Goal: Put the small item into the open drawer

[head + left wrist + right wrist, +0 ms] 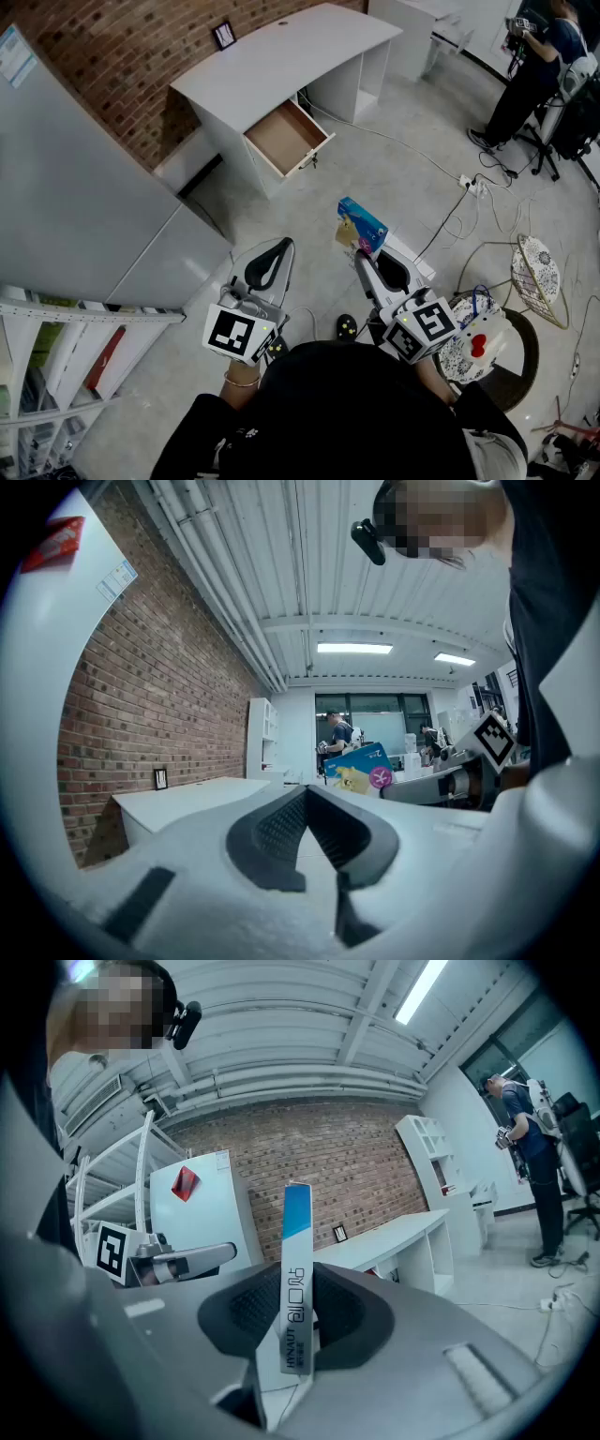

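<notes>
The pale grey two-jaw left gripper (281, 246) is held level and points forward. Its dark ribbed pads (272, 829) meet at the tips with nothing between them. The matching right gripper (362, 255), level and just beside it, clamps a flat blue-and-white cardboard box (296, 1232) edge-on. Both forearms (242, 378) seem tucked against the torso.

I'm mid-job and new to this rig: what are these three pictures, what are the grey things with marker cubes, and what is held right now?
There is no robot arm: a person carries a two-jaw gripper in each hand, and the marker cubes belong to them. The head view looks down from the person's head. The other two cameras ride on the grippers and look along their jaws. The left gripper has its jaws together and is empty. The right gripper is clamped on a thin blue box. Ahead stands a white desk with its drawer pulled open. Cables lie on the floor.
</notes>
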A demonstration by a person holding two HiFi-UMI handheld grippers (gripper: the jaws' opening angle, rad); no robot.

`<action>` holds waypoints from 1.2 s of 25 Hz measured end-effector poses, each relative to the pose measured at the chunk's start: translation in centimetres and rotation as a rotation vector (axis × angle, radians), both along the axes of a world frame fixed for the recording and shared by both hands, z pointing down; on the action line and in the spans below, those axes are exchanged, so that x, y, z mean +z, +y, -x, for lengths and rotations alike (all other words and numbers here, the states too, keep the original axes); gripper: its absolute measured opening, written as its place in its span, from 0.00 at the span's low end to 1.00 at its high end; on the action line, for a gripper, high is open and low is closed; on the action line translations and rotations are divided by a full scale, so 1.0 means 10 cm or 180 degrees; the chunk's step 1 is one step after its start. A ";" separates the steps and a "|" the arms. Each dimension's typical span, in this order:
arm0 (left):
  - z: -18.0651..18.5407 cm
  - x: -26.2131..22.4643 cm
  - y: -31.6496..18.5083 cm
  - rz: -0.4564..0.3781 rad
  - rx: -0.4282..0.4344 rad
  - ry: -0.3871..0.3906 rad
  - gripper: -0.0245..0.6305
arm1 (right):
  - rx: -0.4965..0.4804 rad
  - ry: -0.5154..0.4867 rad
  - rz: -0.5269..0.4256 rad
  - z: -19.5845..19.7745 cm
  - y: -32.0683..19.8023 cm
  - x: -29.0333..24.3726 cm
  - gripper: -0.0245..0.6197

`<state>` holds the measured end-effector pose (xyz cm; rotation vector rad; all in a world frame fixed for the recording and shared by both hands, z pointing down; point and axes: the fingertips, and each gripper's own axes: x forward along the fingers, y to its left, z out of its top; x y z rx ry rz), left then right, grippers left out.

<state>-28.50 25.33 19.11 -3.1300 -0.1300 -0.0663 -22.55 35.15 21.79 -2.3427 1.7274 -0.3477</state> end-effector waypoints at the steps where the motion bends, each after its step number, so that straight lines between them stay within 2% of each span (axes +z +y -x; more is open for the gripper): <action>1: 0.00 0.00 0.00 0.0007 0.0002 0.0010 0.02 | -0.0001 -0.0004 -0.0006 0.00 0.00 0.00 0.19; 9: -0.05 0.04 0.09 -0.0006 -0.0018 -0.0018 0.03 | -0.0003 -0.0007 -0.0045 -0.09 0.11 0.02 0.20; 15: -0.19 0.06 0.26 -0.0046 -0.0077 -0.0020 0.02 | 0.0038 -0.0056 -0.0129 -0.32 0.35 0.02 0.20; 23: -0.41 0.15 0.54 -0.0043 -0.0192 -0.0040 0.03 | 0.0081 0.0017 -0.0095 -0.72 0.71 0.03 0.20; 30: -0.44 0.21 0.71 -0.0055 -0.0292 -0.0130 0.03 | 0.0016 -0.0056 -0.0129 -0.81 0.88 0.09 0.20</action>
